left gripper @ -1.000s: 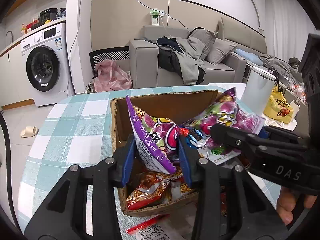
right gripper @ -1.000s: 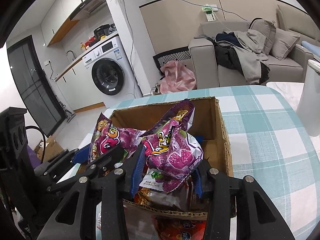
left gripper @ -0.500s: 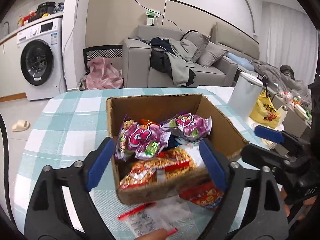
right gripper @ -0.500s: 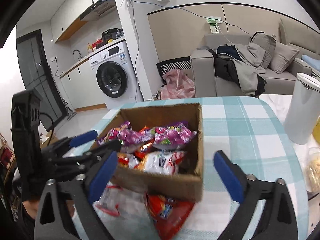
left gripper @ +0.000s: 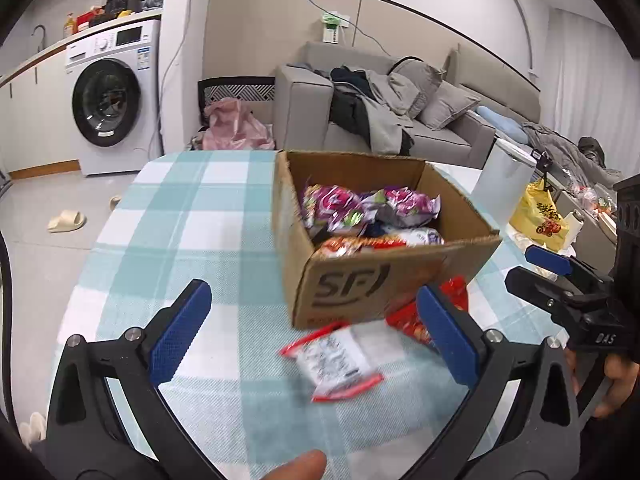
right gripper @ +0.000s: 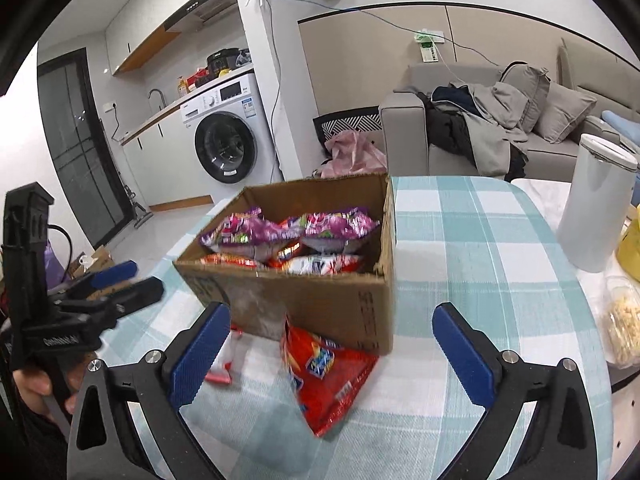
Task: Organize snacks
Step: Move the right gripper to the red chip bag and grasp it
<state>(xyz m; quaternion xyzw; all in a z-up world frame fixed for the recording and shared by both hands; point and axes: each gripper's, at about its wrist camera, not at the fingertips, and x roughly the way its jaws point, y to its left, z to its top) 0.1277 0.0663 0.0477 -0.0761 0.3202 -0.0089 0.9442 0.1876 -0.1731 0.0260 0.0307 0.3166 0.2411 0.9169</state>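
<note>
A cardboard box [left gripper: 360, 280] [right gripper: 332, 312] on the checked tablecloth holds purple snack bags [left gripper: 340, 208] [right gripper: 296, 228] on top of orange and white ones. A white and red packet [left gripper: 336, 360] [right gripper: 222, 364] and a red snack bag [right gripper: 328, 372] [left gripper: 416, 320] lie on the cloth in front of the box. My left gripper [left gripper: 316, 332] is open and empty, held back from the box above the white packet. My right gripper [right gripper: 332, 344] is open and empty, above the red bag.
A white cylindrical bin [right gripper: 596, 204] [left gripper: 504, 188] stands to the right of the table, with a yellow bag [left gripper: 540, 220] and a clear bag of snacks [right gripper: 624, 328] near it. The checked tablecloth [left gripper: 180, 240] stretches left of the box.
Both grippers let go of the purple snack bags, which now lie in the box. Both opened wide and pulled back toward me, away from the box.
</note>
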